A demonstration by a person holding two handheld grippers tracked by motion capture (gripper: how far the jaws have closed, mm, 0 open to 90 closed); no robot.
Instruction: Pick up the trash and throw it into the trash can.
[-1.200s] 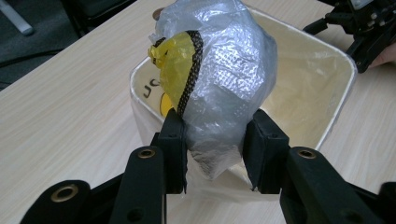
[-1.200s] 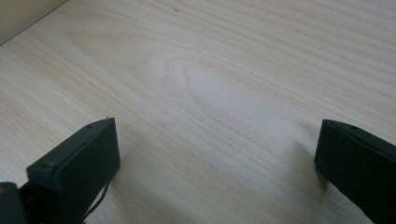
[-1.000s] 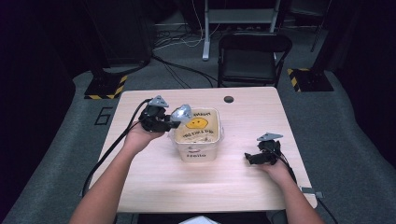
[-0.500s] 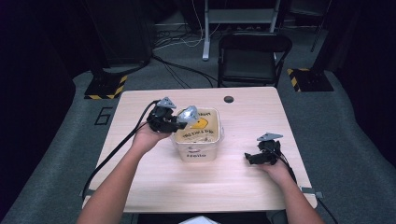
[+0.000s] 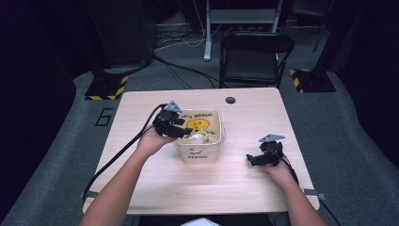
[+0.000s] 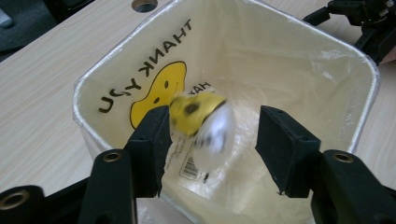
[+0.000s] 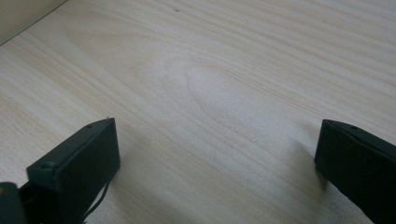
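The left gripper (image 6: 210, 128) stands over the white square bin lined with a smiley-print plastic bag (image 6: 369, 84), its 2 jaws apart. A blurred yellow-and-white crumpled wad (image 6: 203, 123) sits between them, touching only 1 pad, unclamped. Risk: it may catch the liner's rim and land on the pale wooden table (image 5: 235, 183). The right gripper (image 5: 262, 157) rests wide open on the table, idle.

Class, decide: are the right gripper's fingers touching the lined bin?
Apart. In the high view the right gripper rests on the table well to the side of the bin, with bare wood between them.
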